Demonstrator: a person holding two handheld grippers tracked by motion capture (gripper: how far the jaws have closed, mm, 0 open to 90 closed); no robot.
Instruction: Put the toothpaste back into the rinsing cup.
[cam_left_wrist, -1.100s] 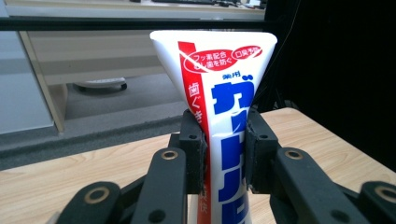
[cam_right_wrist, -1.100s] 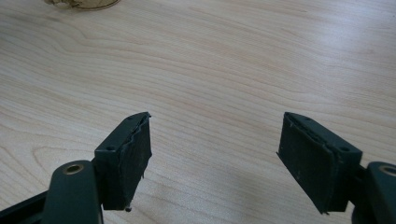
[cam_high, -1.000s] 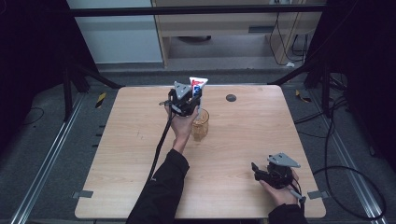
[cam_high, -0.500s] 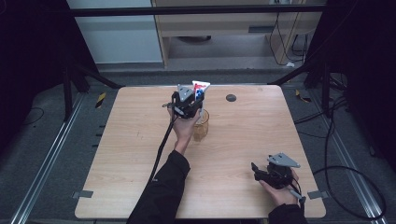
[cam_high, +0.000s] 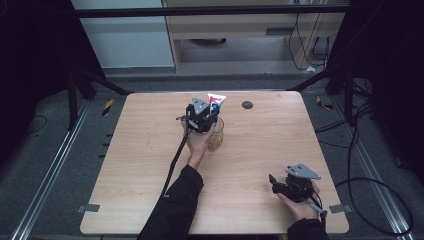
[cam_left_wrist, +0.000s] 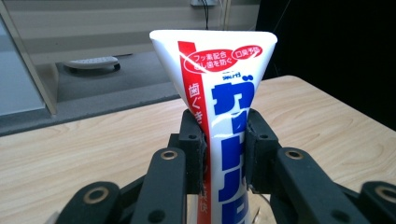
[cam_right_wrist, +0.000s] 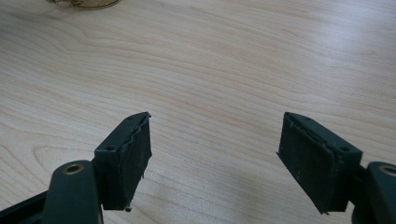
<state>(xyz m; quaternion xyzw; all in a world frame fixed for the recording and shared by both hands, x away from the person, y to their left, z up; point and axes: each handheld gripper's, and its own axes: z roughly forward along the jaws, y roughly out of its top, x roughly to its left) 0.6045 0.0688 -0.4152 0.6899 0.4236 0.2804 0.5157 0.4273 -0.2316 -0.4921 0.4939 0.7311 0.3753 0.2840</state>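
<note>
A white toothpaste tube (cam_high: 216, 101) with red and blue print stands upright, crimped end up, with my left gripper (cam_high: 209, 115) shut on its middle. In the left gripper view the two black pads (cam_left_wrist: 194, 140) press the tube (cam_left_wrist: 224, 88) from both sides. The tube's lower part goes down into a clear glass cup (cam_high: 216, 137) on the table; its cap end is hidden. My right gripper (cam_high: 274, 181) rests low at the table's near right, open, with bare wood between its pads (cam_right_wrist: 128, 156). The cup's base (cam_right_wrist: 84, 3) shows at that view's top edge.
The wooden table (cam_high: 280, 130) carries a small dark round object (cam_high: 247, 104) near its far edge, right of the cup. A black cable (cam_high: 175, 155) trails from the left gripper along the forearm. Black frame legs and floor cables surround the table.
My left gripper has sunk a little with the toothpaste tube, bringing it lower over the glass cup. The right gripper has stayed where it was.
</note>
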